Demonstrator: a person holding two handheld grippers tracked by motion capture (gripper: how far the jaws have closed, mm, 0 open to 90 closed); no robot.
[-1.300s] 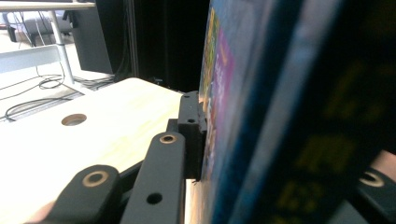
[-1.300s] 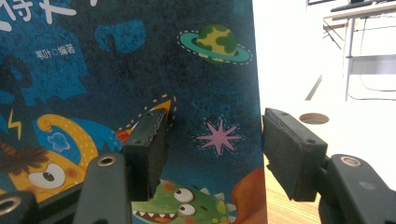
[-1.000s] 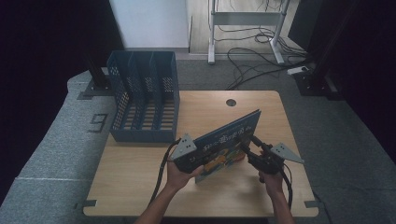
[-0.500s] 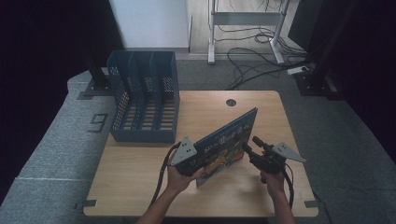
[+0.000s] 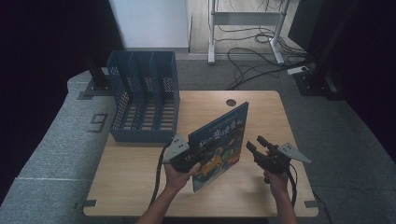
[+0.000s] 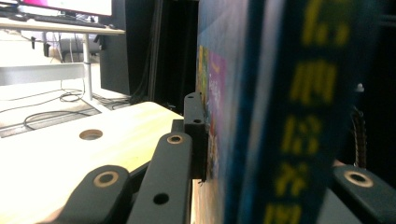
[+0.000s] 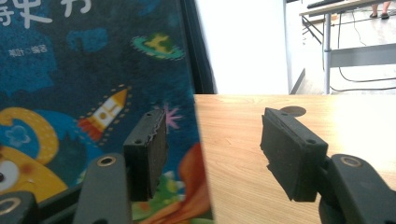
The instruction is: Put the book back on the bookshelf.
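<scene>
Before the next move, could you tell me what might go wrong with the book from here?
1. The left gripper alone clamps the book near one lower corner, so the tilted book could pivot or slip.
2. The right gripper stands open beside it and gives no support.
3. The file rack has narrow slots, where a tilted book may catch on a divider.

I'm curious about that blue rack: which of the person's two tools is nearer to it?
The left. The left tool sits just in front of the blue rack, clamped on the book. The right tool is open beyond the book, farther from the rack.
</scene>
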